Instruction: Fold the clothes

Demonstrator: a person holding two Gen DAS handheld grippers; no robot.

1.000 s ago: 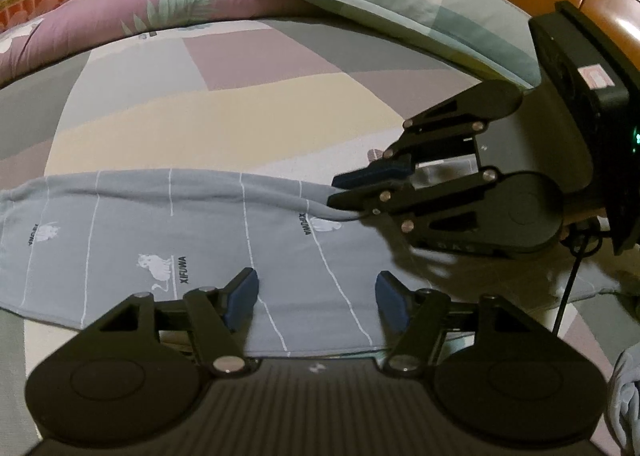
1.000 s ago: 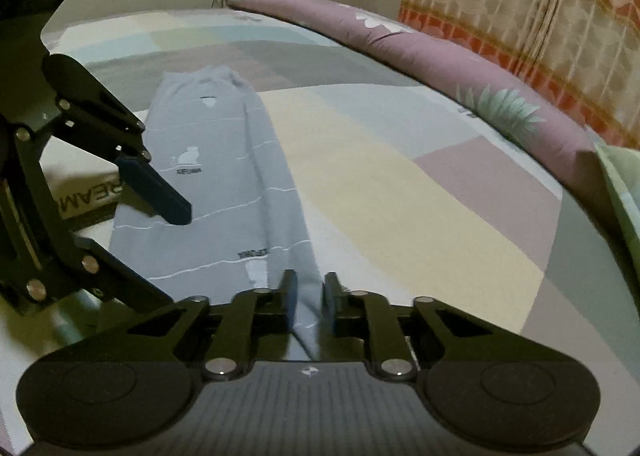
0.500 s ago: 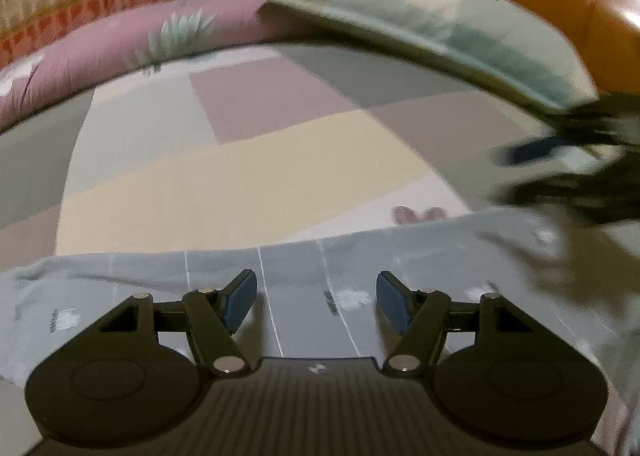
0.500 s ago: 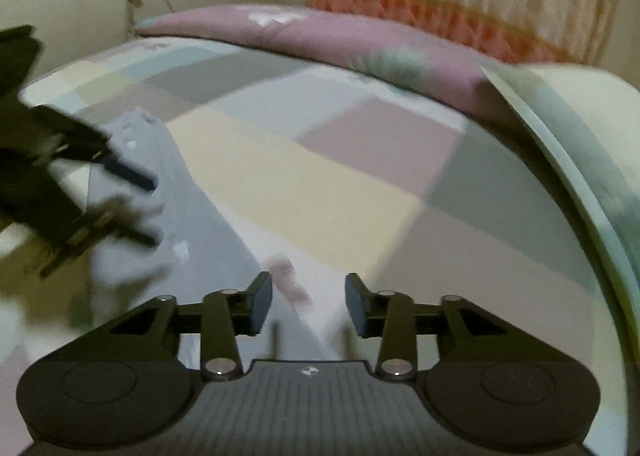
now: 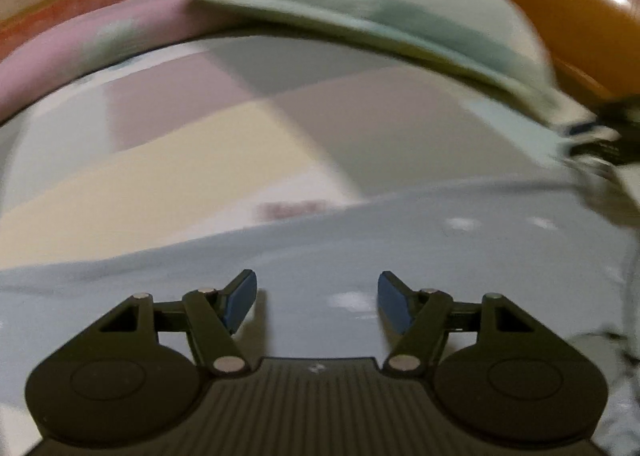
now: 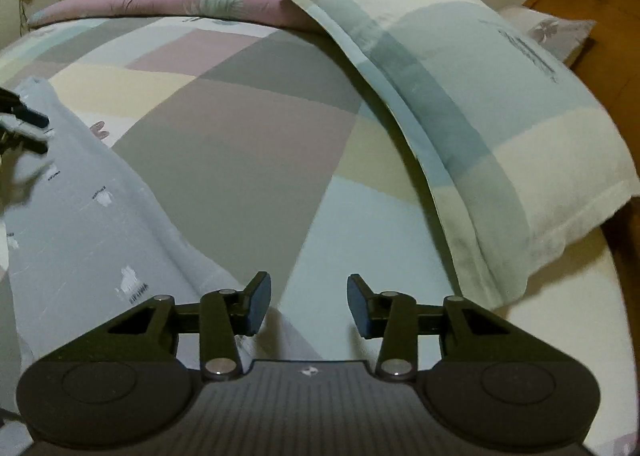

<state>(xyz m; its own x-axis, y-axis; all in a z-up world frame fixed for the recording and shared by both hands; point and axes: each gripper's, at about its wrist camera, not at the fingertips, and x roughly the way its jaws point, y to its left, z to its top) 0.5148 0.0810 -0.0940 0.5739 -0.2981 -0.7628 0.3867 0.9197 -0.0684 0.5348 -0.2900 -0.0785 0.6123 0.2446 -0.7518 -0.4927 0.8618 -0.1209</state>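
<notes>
Left gripper (image 5: pixel 316 304) is seen in the left wrist view with its blue pads spread wide and nothing between them. It is held low over the grey-blue garment (image 5: pixel 360 256), which is spread across the lower half of this view on the patchwork bedsheet (image 5: pixel 160 160). This view is smeared by motion, so the small white prints on the cloth can only be guessed at. At the far right edge a dark shape is caught, probably the other gripper, though that cannot be settled from the blur. A pale checked pillow (image 5: pixel 360 12) is seen beyond.

In the right wrist view the right gripper (image 6: pixel 308 306) is shown parted to a middling width, also empty, over the sheet just beside the garment's edge. The garment (image 6: pixel 80 216) is laid out long and flat along the left side, its printed figures sharp here. The pillow (image 6: pixel 500 128) is propped at the right.

No fold can be made out in the part of the garment shown, and neither gripper is closed on cloth. Folding is judged to remain, at least for the visible length.
</notes>
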